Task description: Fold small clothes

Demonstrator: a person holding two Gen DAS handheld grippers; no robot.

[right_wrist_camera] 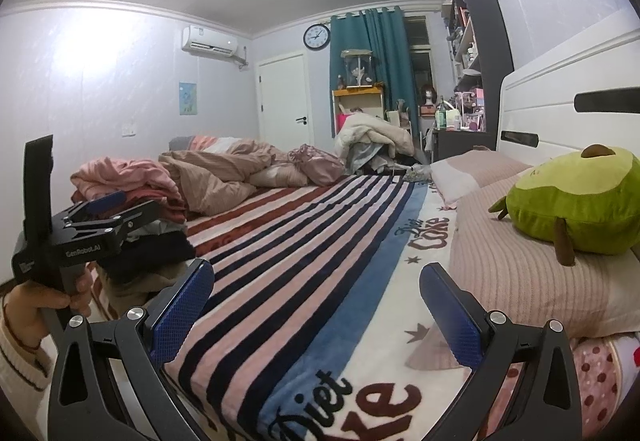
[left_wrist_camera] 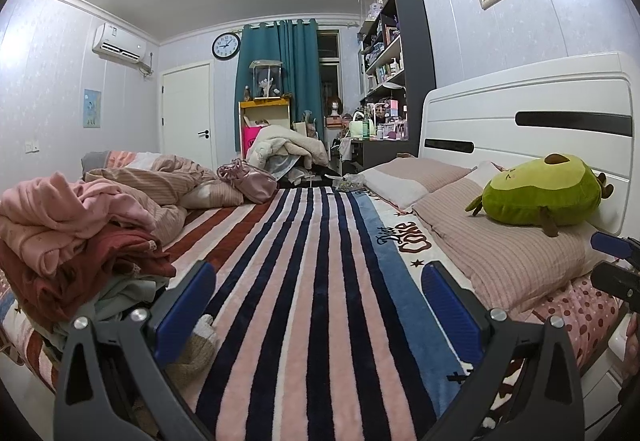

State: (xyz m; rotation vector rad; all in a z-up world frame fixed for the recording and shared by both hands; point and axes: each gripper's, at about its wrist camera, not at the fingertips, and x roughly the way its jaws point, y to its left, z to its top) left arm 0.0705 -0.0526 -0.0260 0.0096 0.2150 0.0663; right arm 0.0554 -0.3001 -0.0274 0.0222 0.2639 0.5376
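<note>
- Left gripper (left_wrist_camera: 316, 305) — jaws spread wide, empty, above the striped blanket (left_wrist_camera: 304, 281) on the bed.
- Right gripper (right_wrist_camera: 316, 305) likewise wide apart, holding nothing.
- Pile of small clothes (left_wrist_camera: 72, 237) — pink and red garments heaped at the bed's left edge, just beside the left gripper.
- Avocado plush (left_wrist_camera: 540, 189) rests on a pillow (left_wrist_camera: 500, 253).

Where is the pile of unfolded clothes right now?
In the left wrist view the pile of clothes sits at the left edge of the striped blanket, just beyond the open left gripper, opposite the avocado plush.
</note>
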